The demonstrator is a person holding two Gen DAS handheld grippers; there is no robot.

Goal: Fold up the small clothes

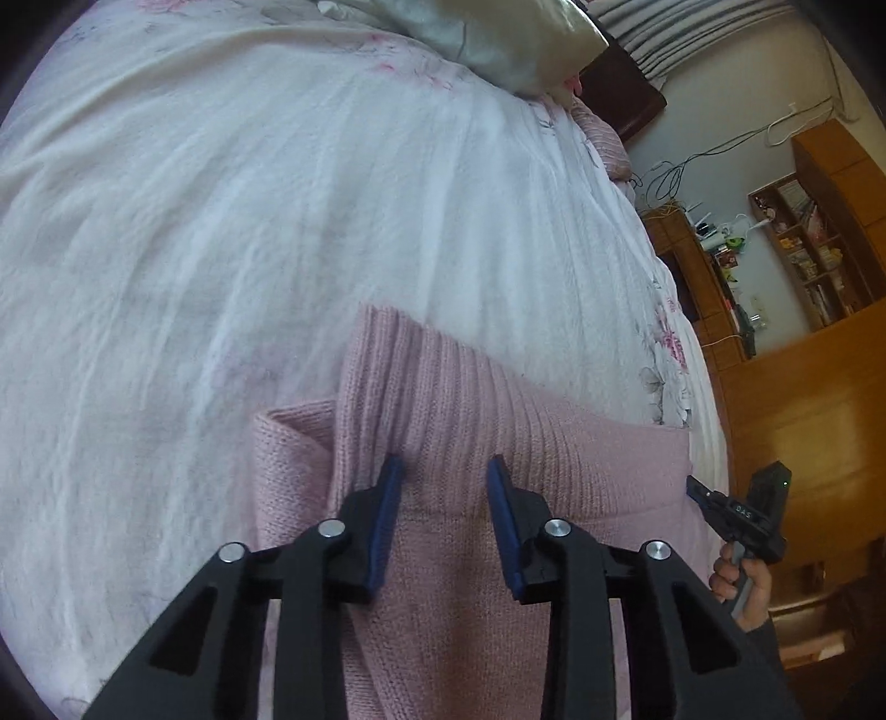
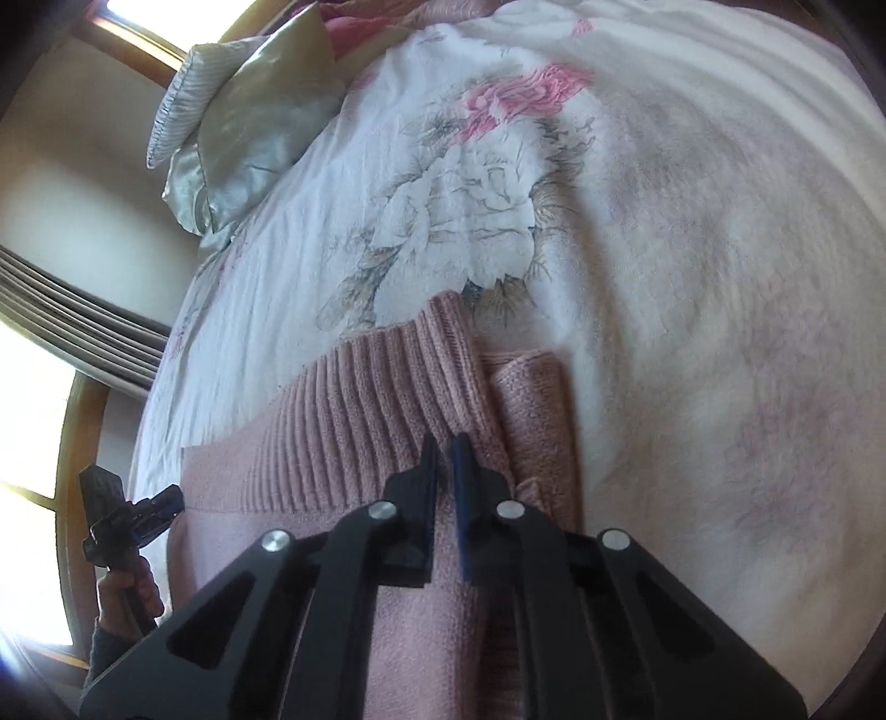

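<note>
A pink knitted sweater lies on the white floral bedspread, its ribbed band pointing away from me. A folded-in part lies along its left side in the left wrist view and along its right side in the right wrist view. My left gripper hovers open over the ribbed band, with only cloth showing below the gap. My right gripper is over the sweater, its blue pads drawn together to a thin slit. Each view shows the other gripper, hand-held, beside the sweater's edge: right gripper, left gripper.
A silky grey-green pillow lies at the head of the bed. Wooden shelves and cables stand past the bed's right edge. A window and pleated curtain are on the other side. The bedspread stretches wide beyond the sweater.
</note>
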